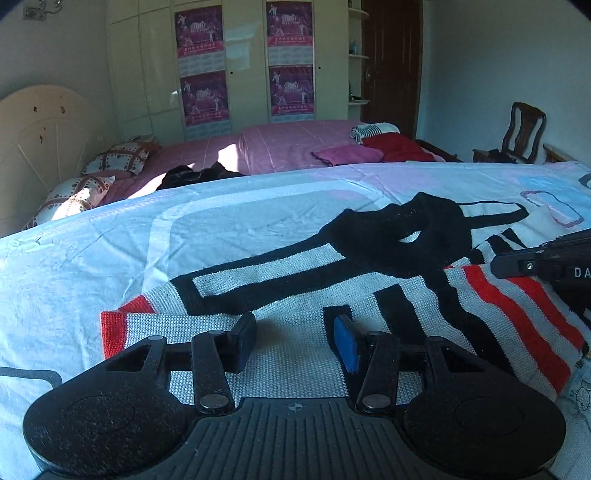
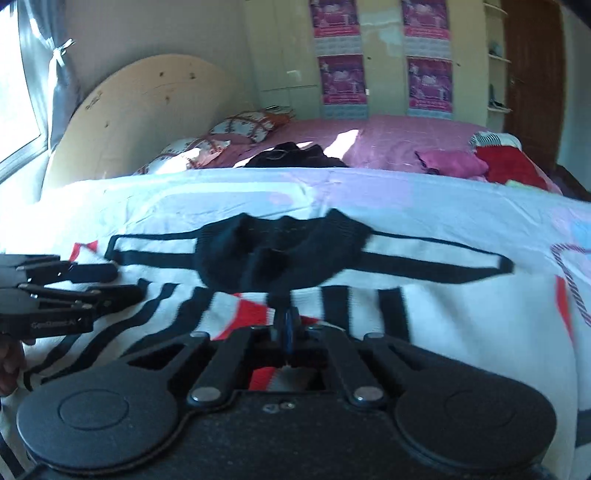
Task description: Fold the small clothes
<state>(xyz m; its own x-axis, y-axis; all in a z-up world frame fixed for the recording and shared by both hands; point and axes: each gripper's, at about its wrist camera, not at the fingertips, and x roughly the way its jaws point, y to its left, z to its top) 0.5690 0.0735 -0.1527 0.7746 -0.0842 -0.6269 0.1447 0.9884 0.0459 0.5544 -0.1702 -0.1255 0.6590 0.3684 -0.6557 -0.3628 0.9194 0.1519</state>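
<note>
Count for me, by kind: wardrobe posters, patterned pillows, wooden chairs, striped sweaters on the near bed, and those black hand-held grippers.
Posters: 4
Pillows: 2
Chair: 1
Striped sweater: 1
Grippers: 2 (left gripper, right gripper)
Total: 10

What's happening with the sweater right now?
Right gripper shut on sweater edge. Left gripper open over it, not gripping. Nothing in the way.
</note>
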